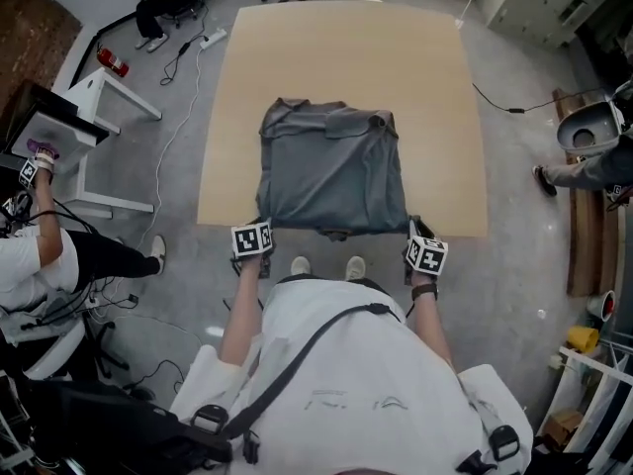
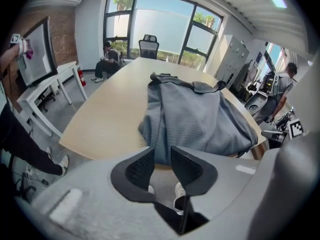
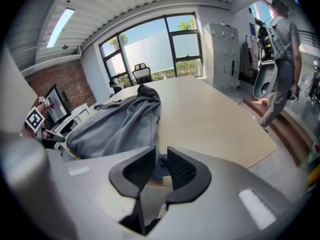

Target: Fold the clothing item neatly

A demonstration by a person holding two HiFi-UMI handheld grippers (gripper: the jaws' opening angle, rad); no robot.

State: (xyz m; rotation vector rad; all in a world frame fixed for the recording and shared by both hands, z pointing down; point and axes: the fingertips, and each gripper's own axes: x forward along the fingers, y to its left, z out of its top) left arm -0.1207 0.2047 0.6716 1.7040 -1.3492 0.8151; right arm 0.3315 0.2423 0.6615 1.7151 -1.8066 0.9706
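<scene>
You stand at the near edge of the pale wooden table (image 1: 435, 97), where the rumpled grey cloth garment (image 1: 331, 171) lies roughly square, straight ahead of both claws. The left gripper (image 1: 259, 226) is released at the near-left corner, cloth just beyond its tips. The right gripper (image 1: 415, 228) looks slack too, a scrap of hem in its narrow gap at the near-right corner. Each hand is nearest its own corner.

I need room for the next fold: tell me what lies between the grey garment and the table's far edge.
Nothing: between the grey garment and the far edge the tabletop is bare, as the head view shows plainly.
</scene>
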